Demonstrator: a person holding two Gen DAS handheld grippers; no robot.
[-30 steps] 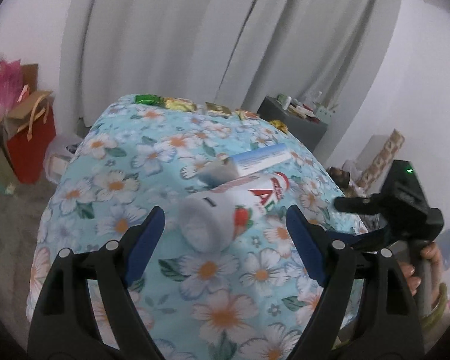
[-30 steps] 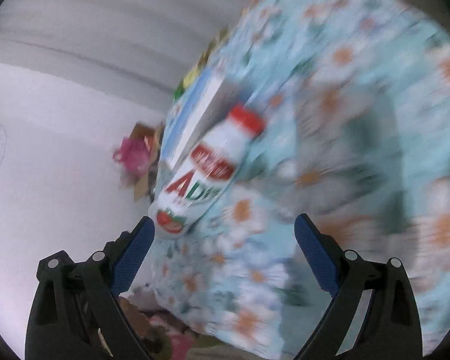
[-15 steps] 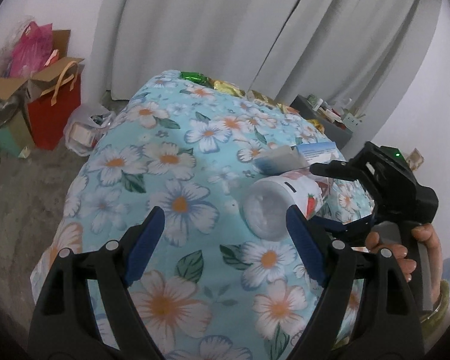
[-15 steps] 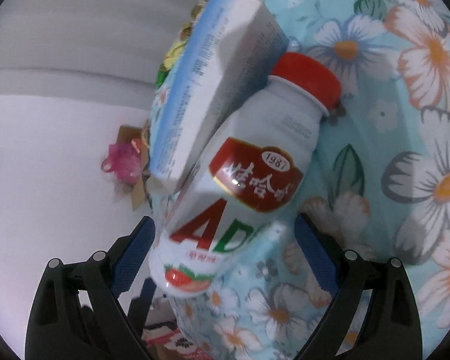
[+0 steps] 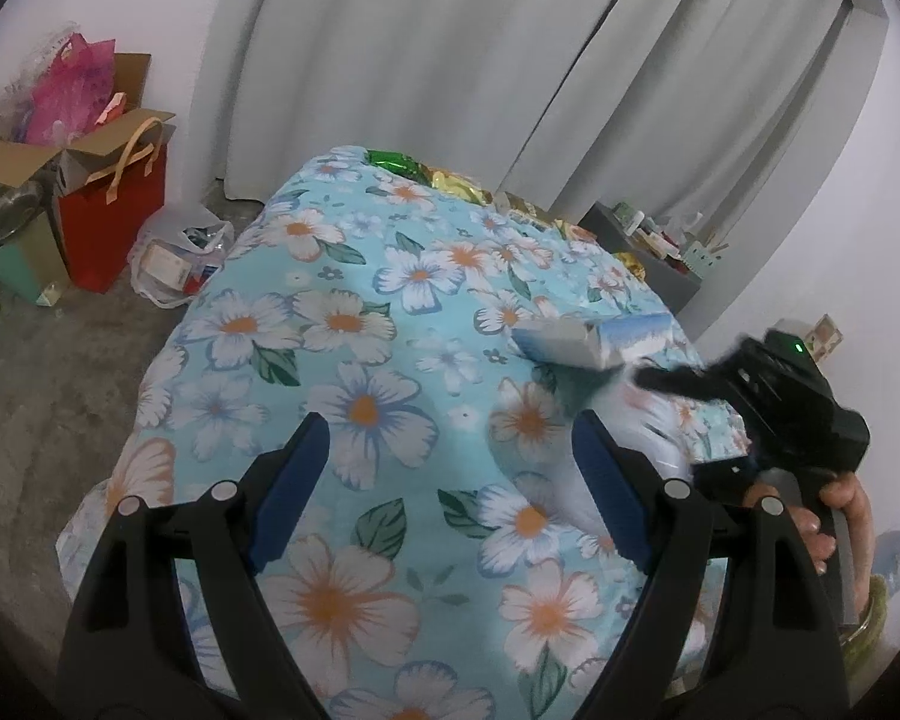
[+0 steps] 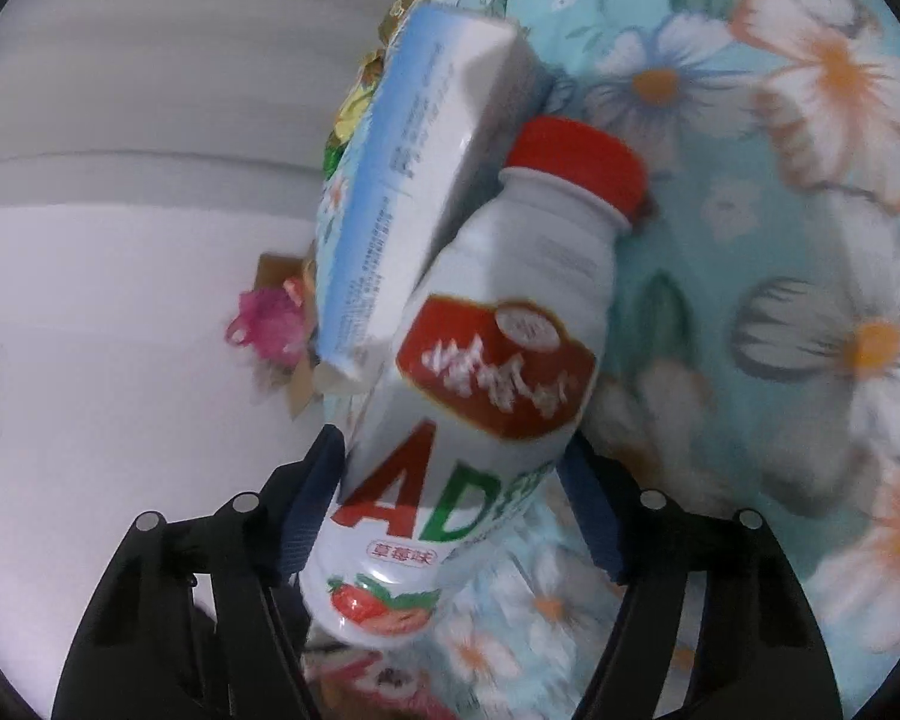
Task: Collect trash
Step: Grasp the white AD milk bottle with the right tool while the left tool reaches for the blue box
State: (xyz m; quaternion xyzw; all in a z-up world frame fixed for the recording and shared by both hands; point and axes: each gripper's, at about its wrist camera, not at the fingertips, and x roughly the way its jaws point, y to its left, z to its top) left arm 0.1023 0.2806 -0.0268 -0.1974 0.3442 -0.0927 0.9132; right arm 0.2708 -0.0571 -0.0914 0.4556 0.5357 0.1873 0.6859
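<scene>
A white AD drink bottle with a red cap lies on the flowered tablecloth. My right gripper has closed its blue pads against both sides of the bottle's lower body. A white-and-blue carton lies against the bottle; it also shows in the left wrist view. There the bottle is a white blur beside the right gripper's black body. My left gripper is open and empty above the cloth, left of the bottle.
Shiny snack wrappers lie along the table's far edge by the grey curtain. On the floor at left stand a red gift bag, an open cardboard box and a plastic bag. A dark side table stands at back right.
My right gripper has moved in around the bottle and its jaws have narrowed onto it. My left gripper has swung left, away from the bottle, and stays open.
</scene>
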